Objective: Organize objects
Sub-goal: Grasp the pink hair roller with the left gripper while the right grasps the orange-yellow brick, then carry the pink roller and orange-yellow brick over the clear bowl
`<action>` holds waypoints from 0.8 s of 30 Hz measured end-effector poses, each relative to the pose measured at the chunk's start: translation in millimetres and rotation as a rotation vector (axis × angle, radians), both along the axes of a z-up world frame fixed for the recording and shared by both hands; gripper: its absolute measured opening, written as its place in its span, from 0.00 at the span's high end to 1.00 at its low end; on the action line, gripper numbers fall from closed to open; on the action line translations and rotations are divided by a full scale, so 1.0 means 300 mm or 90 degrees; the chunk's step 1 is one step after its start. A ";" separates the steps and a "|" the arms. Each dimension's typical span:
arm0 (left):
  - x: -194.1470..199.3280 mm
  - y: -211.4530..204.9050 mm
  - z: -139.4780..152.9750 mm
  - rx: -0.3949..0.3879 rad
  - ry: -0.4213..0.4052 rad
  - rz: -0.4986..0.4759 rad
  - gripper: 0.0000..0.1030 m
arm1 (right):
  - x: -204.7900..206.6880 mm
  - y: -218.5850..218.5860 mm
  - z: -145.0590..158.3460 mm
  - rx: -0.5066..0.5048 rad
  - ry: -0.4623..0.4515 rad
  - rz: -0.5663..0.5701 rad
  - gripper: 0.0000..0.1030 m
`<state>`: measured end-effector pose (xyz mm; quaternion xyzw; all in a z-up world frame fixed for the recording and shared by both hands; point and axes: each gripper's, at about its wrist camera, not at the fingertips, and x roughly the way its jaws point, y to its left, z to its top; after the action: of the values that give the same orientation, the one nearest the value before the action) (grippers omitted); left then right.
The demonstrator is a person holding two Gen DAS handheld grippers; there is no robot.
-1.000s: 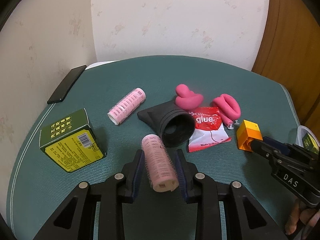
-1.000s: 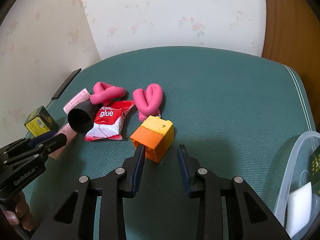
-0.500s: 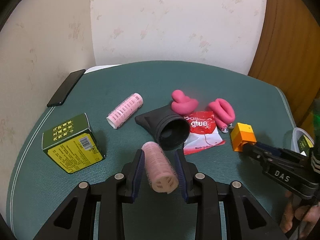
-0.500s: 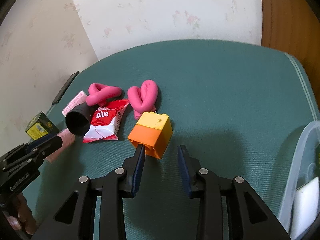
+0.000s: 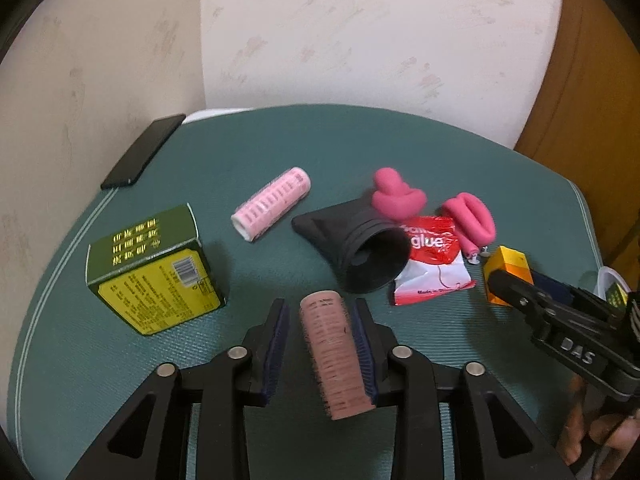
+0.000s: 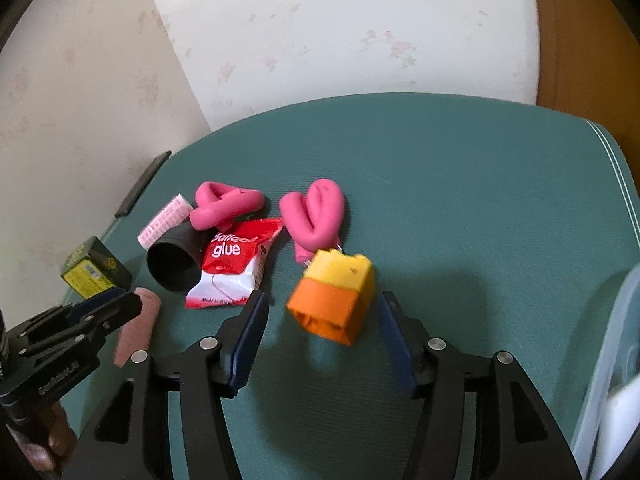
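My left gripper (image 5: 320, 344) has a pink hair roller (image 5: 334, 356) between its fingers; the roller lies against the right finger with a small gap to the left one, so the jaws look open. My right gripper (image 6: 320, 336) is open wide around an orange and yellow block (image 6: 332, 294), with gaps on both sides. The block also shows in the left wrist view (image 5: 506, 270). A second pink roller (image 5: 272, 210), a black funnel-shaped piece (image 5: 360, 248), a red glue packet (image 5: 432, 264) and two pink foam twists (image 6: 314, 216) (image 6: 224, 210) lie on the green cushion (image 6: 460, 184).
A green and yellow box (image 5: 152, 272) stands at the left. A black phone (image 5: 142, 156) lies at the far left edge. A clear plastic container (image 6: 612, 364) sits at the right edge. Walls stand close behind the cushion.
My left gripper's fingers have spread from the pink roller, which has tilted. My right gripper has opened wider and moved forward around the block.
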<state>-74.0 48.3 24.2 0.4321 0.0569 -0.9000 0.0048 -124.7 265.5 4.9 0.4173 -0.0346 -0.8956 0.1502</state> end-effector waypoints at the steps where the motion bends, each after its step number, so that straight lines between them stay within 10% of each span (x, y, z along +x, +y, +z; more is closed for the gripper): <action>1: 0.000 -0.004 -0.002 0.002 -0.003 0.002 0.48 | -0.008 0.000 -0.003 0.002 -0.004 0.001 0.43; 4: 0.005 -0.002 0.002 -0.004 0.001 0.003 0.33 | -0.040 -0.012 -0.021 0.003 -0.022 -0.002 0.44; 12: -0.003 0.034 -0.038 -0.038 -0.026 -0.018 0.34 | -0.051 -0.024 -0.046 0.019 -0.025 -0.018 0.60; 16: -0.008 0.039 -0.056 -0.032 -0.037 -0.032 0.68 | -0.045 -0.035 -0.045 0.021 -0.019 -0.016 0.68; 24: 0.020 0.054 -0.003 -0.013 0.012 -0.051 0.71 | 0.002 -0.056 0.007 0.019 0.025 -0.028 0.68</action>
<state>-68.0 64.6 23.2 0.4256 0.0306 -0.9040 -0.0271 -124.1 248.8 6.9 0.4012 -0.0272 -0.9070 0.1250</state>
